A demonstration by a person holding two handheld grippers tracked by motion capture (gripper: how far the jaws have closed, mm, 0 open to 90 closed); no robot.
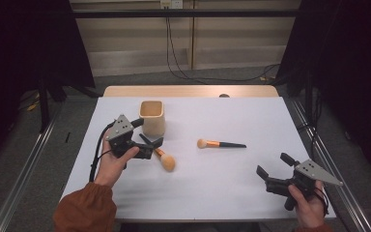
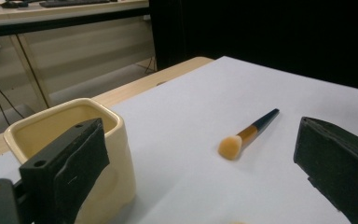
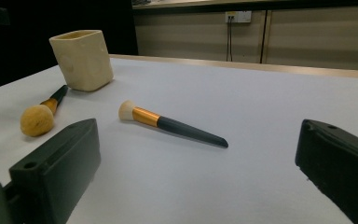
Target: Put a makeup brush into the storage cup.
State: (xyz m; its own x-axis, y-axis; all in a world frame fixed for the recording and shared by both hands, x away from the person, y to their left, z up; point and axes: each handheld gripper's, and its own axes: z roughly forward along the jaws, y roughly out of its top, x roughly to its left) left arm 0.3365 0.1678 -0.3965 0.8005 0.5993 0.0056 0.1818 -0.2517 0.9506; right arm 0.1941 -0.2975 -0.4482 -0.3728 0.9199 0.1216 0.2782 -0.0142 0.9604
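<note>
1. Nearest the high camera, at the left, my left hand (image 1: 112, 164) holds the left tool (image 1: 150, 146) with its jaws spread apart, grasping nothing; it hovers over the handle of the round-headed brush (image 1: 165, 160).
2. That brush lies flat on the counter (image 1: 222, 193), just in front of the cream cup (image 1: 152, 117), its fluffy head pointing toward me.
3. Farther right, the slim brush (image 1: 220, 144) lies on its side near the counter's middle, well apart from the cup, dark handle pointing right.
4. At the far right, my right tool (image 1: 273, 168) is also released, jaws wide and empty, near the front edge of the counter.
5. My judgement: the work seems to be putting both brushes in the cup. Neither is in yet, so everything remains; the left grasp looks closest.
</note>
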